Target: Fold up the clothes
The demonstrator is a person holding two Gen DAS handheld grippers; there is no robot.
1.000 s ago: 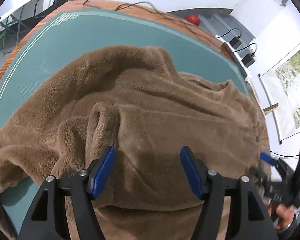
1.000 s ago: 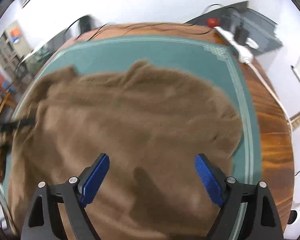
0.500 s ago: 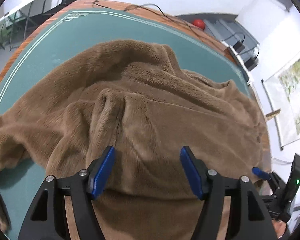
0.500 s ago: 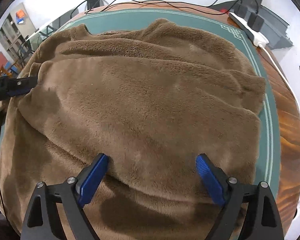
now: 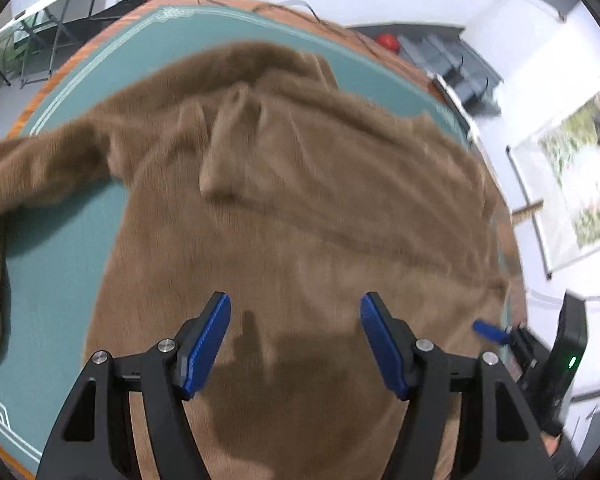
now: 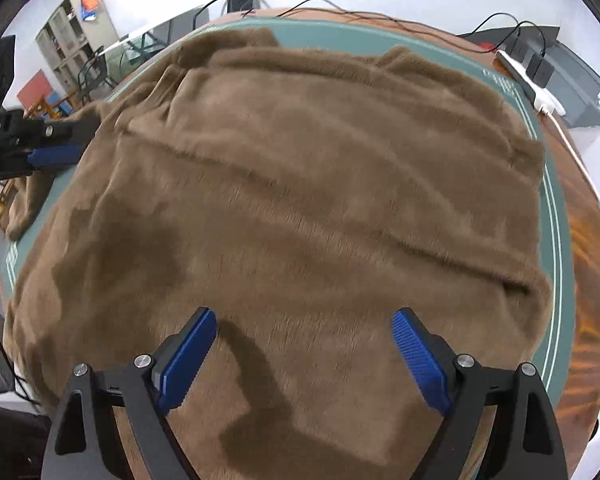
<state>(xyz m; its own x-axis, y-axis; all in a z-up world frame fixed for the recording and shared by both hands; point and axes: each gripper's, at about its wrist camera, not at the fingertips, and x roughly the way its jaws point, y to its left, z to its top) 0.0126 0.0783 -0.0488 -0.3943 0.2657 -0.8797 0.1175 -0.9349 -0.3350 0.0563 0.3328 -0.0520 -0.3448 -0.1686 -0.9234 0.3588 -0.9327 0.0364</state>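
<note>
Left wrist view: the left gripper [image 5: 296, 338], fingers released and holding nothing, hovered over a brown fleece garment [image 5: 300, 208] spread on the green-matted desk [image 5: 60, 264].
Right wrist view: the right gripper [image 6: 304, 354], fingers likewise spread and unloaded, hung above the same garment [image 6: 300, 184]; a white power strip [image 6: 532, 88] lay at the desk edge [image 6: 588, 248].

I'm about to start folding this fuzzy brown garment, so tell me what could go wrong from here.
1. The brown garment is thick and already lies in overlapping layers, so a pinch may catch more than one layer.
2. One part trails off toward the mat's edge and could drag or slip off the table.
3. Both the left hand-held gripper and right hand-held gripper are open over the middle, away from any edge.
</note>
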